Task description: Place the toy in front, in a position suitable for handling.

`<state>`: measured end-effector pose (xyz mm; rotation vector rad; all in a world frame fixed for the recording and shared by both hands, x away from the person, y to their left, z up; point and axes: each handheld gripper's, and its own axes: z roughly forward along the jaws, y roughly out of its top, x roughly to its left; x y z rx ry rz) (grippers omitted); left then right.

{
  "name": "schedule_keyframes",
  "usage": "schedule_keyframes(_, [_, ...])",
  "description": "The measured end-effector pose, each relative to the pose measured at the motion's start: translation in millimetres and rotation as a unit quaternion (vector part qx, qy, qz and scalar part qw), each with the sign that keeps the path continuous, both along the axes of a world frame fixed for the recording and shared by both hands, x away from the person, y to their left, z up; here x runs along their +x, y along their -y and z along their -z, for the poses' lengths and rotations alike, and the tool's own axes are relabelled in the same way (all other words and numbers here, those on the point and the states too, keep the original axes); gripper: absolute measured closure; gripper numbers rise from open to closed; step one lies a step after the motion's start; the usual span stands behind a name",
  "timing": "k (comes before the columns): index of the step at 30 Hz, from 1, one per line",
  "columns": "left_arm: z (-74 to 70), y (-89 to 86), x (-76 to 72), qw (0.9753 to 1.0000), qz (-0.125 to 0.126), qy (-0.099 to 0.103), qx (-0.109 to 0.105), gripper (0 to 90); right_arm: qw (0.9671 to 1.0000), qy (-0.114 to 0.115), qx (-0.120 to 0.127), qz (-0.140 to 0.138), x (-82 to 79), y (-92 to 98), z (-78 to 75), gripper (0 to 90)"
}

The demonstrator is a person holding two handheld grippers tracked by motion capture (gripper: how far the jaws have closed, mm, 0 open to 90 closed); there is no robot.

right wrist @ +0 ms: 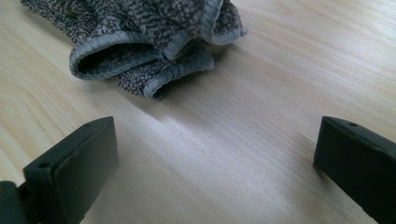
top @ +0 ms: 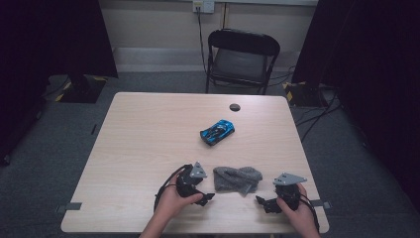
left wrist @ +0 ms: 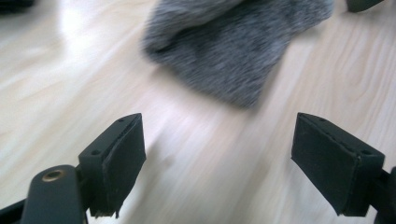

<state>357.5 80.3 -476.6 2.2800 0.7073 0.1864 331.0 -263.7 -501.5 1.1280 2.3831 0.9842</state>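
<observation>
No writing or brand mark can be read on anything here. A grey knit cloth (top: 237, 179) lies crumpled on the table (top: 143, 144) near the person's edge, between the left gripper (top: 208, 197) and the right gripper (top: 261, 201) and just beside both, touched by neither. Its long axis runs across the table from left to right, with a narrower tail drooping toward the near edge at its right end. The high view gives the whole layout: a blue toy car (top: 217, 132) well beyond the cloth, tilted diagonally toward the far right, a dark round grommet (top: 235, 107) near the far edge, and a black folding chair (top: 241, 59) behind the table. The right gripper view adds what the high view cannot resolve: the cloth (right wrist: 140, 37) is a speckled knit with paler ribbed hems, one hem gaping open as a tube mouth toward the camera, with folded layers stacked beside it. The left gripper view shows the cloth (left wrist: 233, 51) only as a blurred grey mass ahead of the jaws. In both gripper views the jaws stand spread wide over bare wood with nothing between them. Each gripper is held by a hand at the near edge.
</observation>
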Motion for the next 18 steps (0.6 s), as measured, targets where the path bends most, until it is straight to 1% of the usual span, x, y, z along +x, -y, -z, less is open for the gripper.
schedule_keyframes(2, [-2.8,-9.3,4.2,1.0,-0.005,0.0,0.005,17.1,1.0,0.0,-0.001,0.0,0.0,0.0,-0.1,0.0])
schedule_keyframes(3, [-2.8,-9.3,4.2,1.0,-0.005,0.0,0.005,17.2,1.0,0.0,-0.001,0.0,0.0,0.0,-0.1,0.0])
schedule_keyframes(4, [-4.4,-16.1,9.6,0.9999,-0.009,0.003,0.014,18.5,1.0,0.0,0.0,0.0,0.0,0.0,0.0,0.0])
schedule_keyframes(5, [-4.4,-16.1,9.6,0.9999,-0.009,0.003,0.014,19.4,1.0,0.0,0.0,0.0,0.0,0.0,0.0,0.0])
schedule_keyframes(7, [-4.8,-20.0,15.4,0.9996,-0.012,0.006,0.023,19.4,1.0,0.0,-0.001,0.0,0.0,0.0,-0.1,0.0])
schedule_keyframes(8, [-5.0,-22.6,21.9,0.9997,-0.014,0.007,0.021,19.4,1.0,0.0,-0.001,0.0,0.0,0.0,-0.1,0.0])
schedule_keyframes(11, [-5.3,-23.9,31.0,0.9996,-0.014,0.01,0.023,19.2,1.0,0.0,-0.001,0.0,0.0,0.0,-0.1,0.0])
schedule_keyframes(13, [-6.2,-24.2,39.1,0.9995,-0.019,0.014,0.021,19.2,1.0,0.0,-0.001,0.0,0.0,0.0,-0.1,0.0])
schedule_keyframes(14, [-6.2,-23.8,43.4,0.9994,-0.022,0.019,0.017,19.2,1.0,0.0,-0.001,0.0,0.0,0.0,-0.1,0.0])
schedule_keyframes(16, [-6.8,-22.6,52.4,0.9994,-0.028,0.018,0.008,19.2,1.0,0.0,-0.001,0.0,0.0,0.0,-0.1,0.0])
schedule_keyframes(18, [-7.8,-20.1,61.4,0.9994,-0.026,0.019,0.01,19.1,1.0,0.0,0.0,0.0,0.0,0.0,0.0,0.0])
